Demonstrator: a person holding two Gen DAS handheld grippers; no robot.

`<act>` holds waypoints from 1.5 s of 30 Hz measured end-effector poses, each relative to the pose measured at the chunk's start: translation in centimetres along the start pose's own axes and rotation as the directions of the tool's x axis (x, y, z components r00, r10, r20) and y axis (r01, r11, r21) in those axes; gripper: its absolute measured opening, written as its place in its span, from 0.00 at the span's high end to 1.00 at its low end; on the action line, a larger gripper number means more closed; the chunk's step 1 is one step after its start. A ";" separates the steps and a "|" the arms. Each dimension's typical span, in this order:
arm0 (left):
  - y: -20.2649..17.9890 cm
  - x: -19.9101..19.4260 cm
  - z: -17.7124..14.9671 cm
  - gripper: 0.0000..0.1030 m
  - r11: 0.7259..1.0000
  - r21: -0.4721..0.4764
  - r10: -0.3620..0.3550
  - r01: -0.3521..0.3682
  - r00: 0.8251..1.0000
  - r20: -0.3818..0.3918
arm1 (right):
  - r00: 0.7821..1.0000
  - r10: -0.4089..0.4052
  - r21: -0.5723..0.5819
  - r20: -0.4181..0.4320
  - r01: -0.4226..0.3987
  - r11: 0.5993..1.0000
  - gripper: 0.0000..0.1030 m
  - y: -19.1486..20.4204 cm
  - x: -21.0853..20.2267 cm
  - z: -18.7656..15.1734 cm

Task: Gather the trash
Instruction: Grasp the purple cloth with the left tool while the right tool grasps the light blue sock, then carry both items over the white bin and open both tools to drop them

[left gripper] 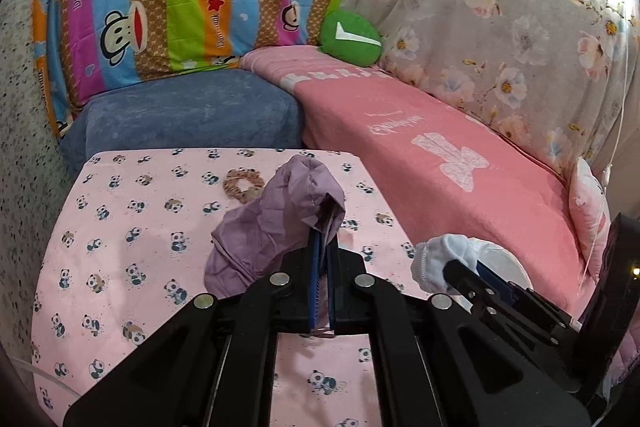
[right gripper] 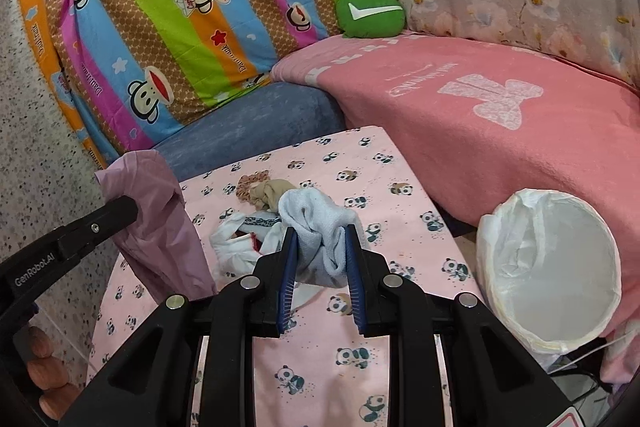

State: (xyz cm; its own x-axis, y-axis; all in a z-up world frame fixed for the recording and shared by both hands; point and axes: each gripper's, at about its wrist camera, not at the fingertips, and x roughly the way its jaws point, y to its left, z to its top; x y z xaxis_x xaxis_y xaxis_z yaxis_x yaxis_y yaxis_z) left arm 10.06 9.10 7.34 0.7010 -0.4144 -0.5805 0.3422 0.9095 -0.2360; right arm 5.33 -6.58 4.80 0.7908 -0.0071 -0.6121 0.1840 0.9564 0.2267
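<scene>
My left gripper (left gripper: 322,227) is shut on a crumpled purple cloth (left gripper: 276,223) and holds it above the panda-print table (left gripper: 132,227). The cloth also shows at the left of the right wrist view (right gripper: 160,223). My right gripper (right gripper: 320,239) is shut on a pale blue-white cloth (right gripper: 320,227), lifted over the table (right gripper: 400,167); this cloth shows at the right in the left wrist view (left gripper: 444,259). A white-lined bin (right gripper: 552,267) stands open to the right of the table.
A scrunchie (left gripper: 243,183) lies on the table's far side, with a beige cloth (right gripper: 272,197) and a white patterned cloth (right gripper: 236,243) beside it. A blue cushion (left gripper: 188,115), pink blanket (left gripper: 440,163) and green pillow (left gripper: 350,37) lie behind.
</scene>
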 end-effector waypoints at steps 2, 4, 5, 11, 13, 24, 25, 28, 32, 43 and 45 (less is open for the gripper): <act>-1.5 0.1 0.1 0.97 0.999 0.021 -0.027 0.027 1.000 -0.002 | 1.000 -0.018 0.021 0.012 0.018 1.000 0.77 -1.3 -0.8 0.0; -3.1 0.2 0.1 0.97 0.998 0.041 -0.053 0.053 0.999 -0.005 | 0.999 -0.034 0.039 0.019 0.033 0.999 0.77 -2.6 -1.3 0.0; -3.9 0.2 0.0 0.97 0.996 0.053 -0.065 0.065 0.998 -0.007 | 0.999 -0.042 0.049 0.021 0.041 0.998 0.77 -3.3 -1.6 -0.1; -8.7 1.2 -0.5 0.97 0.984 0.115 -0.131 0.133 0.991 -0.029 | 0.994 -0.103 0.112 0.029 0.100 0.989 0.77 -7.9 -2.9 -0.6; -10.3 1.8 -0.6 0.97 0.979 0.130 -0.152 0.156 0.988 -0.042 | 0.992 -0.125 0.137 0.030 0.120 0.983 0.77 -9.7 -3.3 -0.9; -18.7 5.1 -2.1 0.97 0.944 0.221 -0.224 0.243 0.969 -0.107 | 0.975 -0.223 0.260 0.004 0.215 0.941 0.77 -18.2 -4.1 -2.6; -19.4 5.4 -2.2 0.97 0.942 0.230 -0.225 0.246 0.968 -0.110 | 0.973 -0.230 0.270 -0.001 0.222 0.937 0.77 -18.9 -4.1 -2.8; -21.0 6.3 -2.6 0.97 0.932 0.253 -0.237 0.261 0.964 -0.123 | 0.969 -0.245 0.291 -0.015 0.238 0.927 0.77 -20.7 -3.9 -3.2; -22.9 7.6 -2.7 0.97 0.923 0.258 -0.258 0.287 0.956 -0.143 | 0.965 -0.259 0.306 -0.029 0.255 0.917 0.77 -22.4 -3.5 -3.5; -23.1 9.4 -3.3 0.38 0.946 0.230 -0.198 0.227 0.970 -0.142 | 0.957 -0.288 0.306 -0.034 0.285 0.908 0.59 -23.8 -2.3 -3.3; -23.0 9.2 -3.3 0.36 0.947 0.241 -0.185 0.211 0.975 -0.125 | 0.955 -0.295 0.303 -0.028 0.290 0.908 0.56 -23.7 -2.3 -3.2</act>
State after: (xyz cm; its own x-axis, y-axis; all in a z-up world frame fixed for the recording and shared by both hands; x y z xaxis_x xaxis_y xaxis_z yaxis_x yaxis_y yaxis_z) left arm 6.61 -15.54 4.88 0.5414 -0.5682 -0.6197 0.6228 0.7662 -0.1584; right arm -2.75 -28.31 -1.56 0.6846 -0.2810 -0.6726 0.5728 0.7781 0.2579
